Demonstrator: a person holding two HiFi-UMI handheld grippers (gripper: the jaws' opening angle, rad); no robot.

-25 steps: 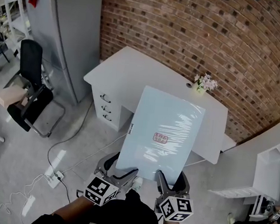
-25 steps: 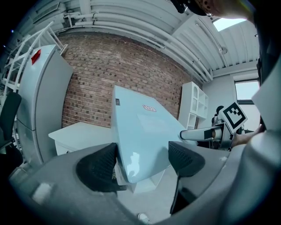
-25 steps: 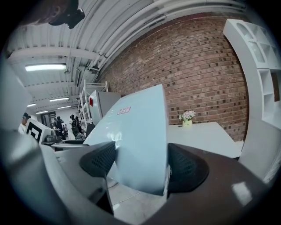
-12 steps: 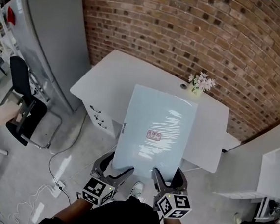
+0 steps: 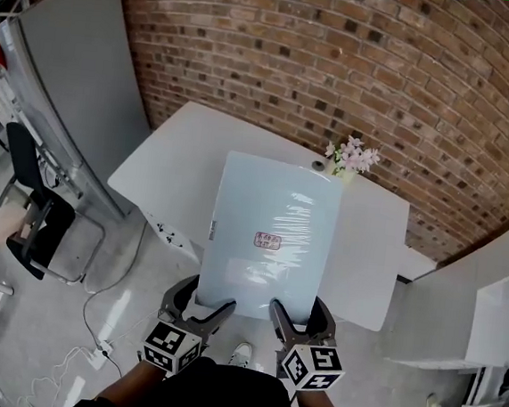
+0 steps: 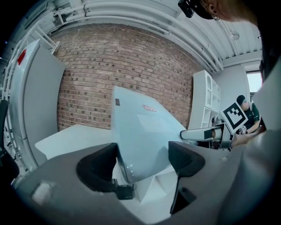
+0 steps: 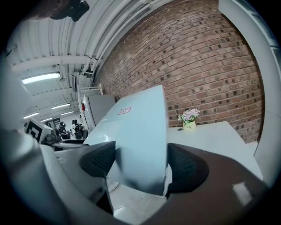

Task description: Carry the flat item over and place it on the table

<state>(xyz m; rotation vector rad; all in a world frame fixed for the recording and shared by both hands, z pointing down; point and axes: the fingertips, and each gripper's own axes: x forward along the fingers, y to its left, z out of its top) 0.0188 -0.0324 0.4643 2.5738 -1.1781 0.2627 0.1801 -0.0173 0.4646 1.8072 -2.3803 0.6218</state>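
The flat item (image 5: 269, 235) is a pale blue board wrapped in shiny film, with a small red label. I hold it by its near edge, tilted up over the white table (image 5: 174, 159). My left gripper (image 5: 204, 311) is shut on its near left corner. My right gripper (image 5: 290, 321) is shut on its near right corner. In the left gripper view the board (image 6: 136, 132) rises from between the jaws of that gripper (image 6: 142, 160). In the right gripper view the board (image 7: 136, 136) fills the gap of that gripper (image 7: 138, 162), and the table (image 7: 210, 132) lies behind it.
A small vase of pink flowers (image 5: 348, 158) stands at the table's back edge against the brick wall (image 5: 384, 67). A grey cabinet (image 5: 74, 73) and an office chair (image 5: 30, 212) are at the left. Cables (image 5: 89, 339) lie on the floor. White shelving (image 5: 494, 320) is at the right.
The table and brick wall have come closer, and the board now overlaps more of the tabletop. Both grippers still hold the board's near edge as before.
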